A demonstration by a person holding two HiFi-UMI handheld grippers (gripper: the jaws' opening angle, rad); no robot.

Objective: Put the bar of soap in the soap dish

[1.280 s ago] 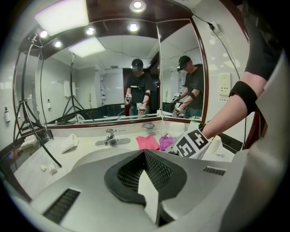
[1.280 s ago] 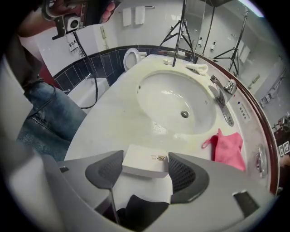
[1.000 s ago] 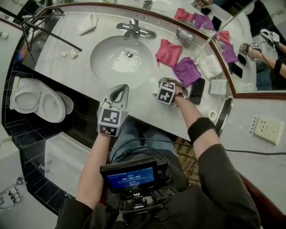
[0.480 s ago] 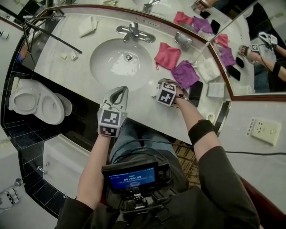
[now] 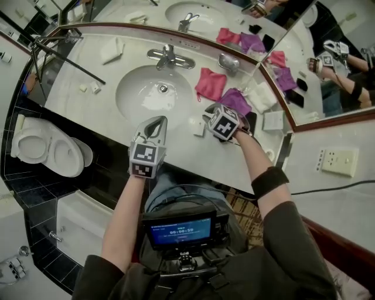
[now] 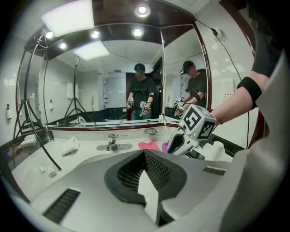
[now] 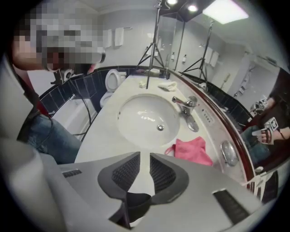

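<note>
Right claw (image 7: 144, 156) has just been narrowing and now pinches the bar of soap (image 5: 198, 126) above the white counter (image 5: 111, 82), beside the sink (image 5: 153, 94); left claw (image 5: 153, 125) closed, empty; soap dish (image 5: 228, 62) sits against the mirror (image 5: 222, 17), beyond a pink cloth (image 5: 210, 84); toilet (image 5: 44, 146) at left.
</note>
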